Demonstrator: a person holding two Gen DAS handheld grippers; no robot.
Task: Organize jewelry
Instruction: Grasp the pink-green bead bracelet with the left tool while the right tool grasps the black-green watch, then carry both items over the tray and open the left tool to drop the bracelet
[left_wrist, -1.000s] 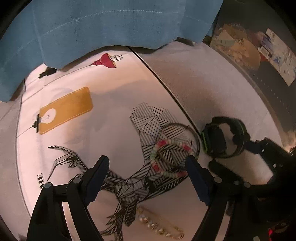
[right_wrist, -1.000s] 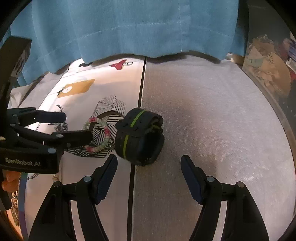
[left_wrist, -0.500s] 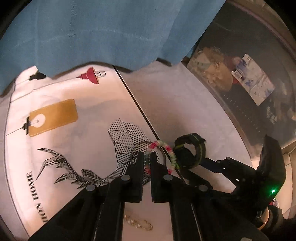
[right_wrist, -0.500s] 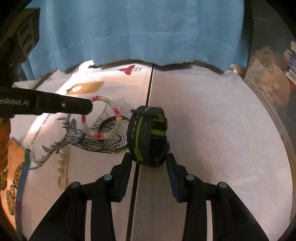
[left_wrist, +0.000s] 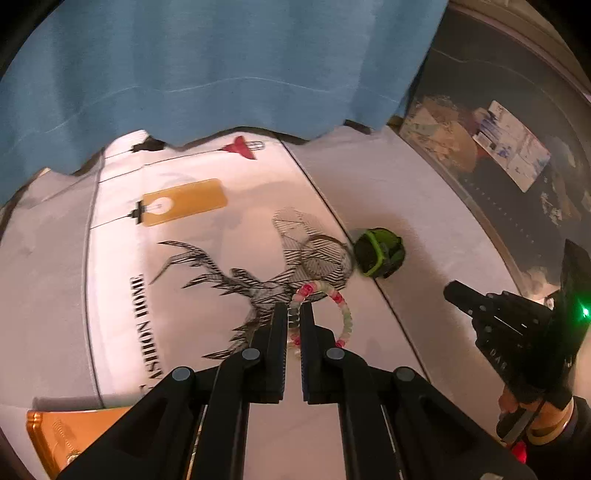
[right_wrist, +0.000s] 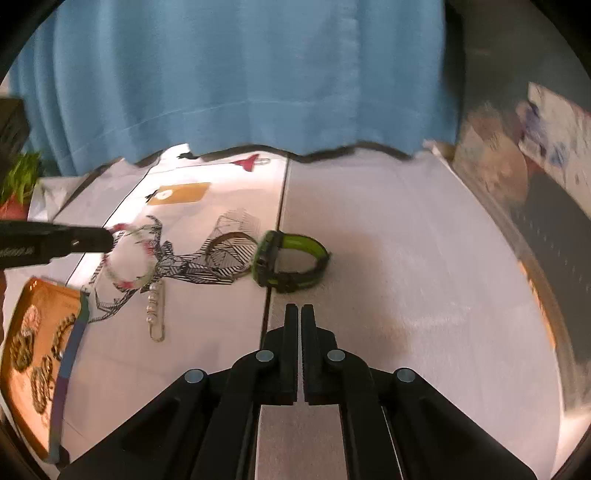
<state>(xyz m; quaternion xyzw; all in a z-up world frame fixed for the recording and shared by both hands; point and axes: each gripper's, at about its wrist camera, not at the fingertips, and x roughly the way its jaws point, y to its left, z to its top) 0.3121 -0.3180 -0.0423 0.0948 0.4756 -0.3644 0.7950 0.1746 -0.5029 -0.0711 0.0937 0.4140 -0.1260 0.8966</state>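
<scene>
A pink, white and green beaded bracelet (left_wrist: 343, 314) hangs above the printed cloth, pinched at its left side by my left gripper (left_wrist: 293, 312), which is shut on it. In the right wrist view the same bracelet (right_wrist: 129, 262) is blurred at the left gripper (right_wrist: 107, 236) tip. A black watch with green stripes (right_wrist: 291, 260) lies on its side on the table, just past my right gripper (right_wrist: 300, 308). The right jaws are closing onto each other and meet, with nothing between them. From the left wrist view the watch (left_wrist: 378, 256) sits apart from the right gripper (left_wrist: 452, 291).
A thin metal bangle (right_wrist: 231, 234) and a pearl pin (right_wrist: 155, 310) lie on the deer-print cloth (left_wrist: 207, 273). An orange tray (right_wrist: 22, 332) with several chains sits at the near left, a dark strap (right_wrist: 70, 354) along its edge. A blue curtain (left_wrist: 221, 74) hangs behind.
My left gripper shut on the beaded bracelet and lifted it off the cloth. My right gripper closed around the watch, then rose and pulled back shut and empty; the watch stayed on the table.
</scene>
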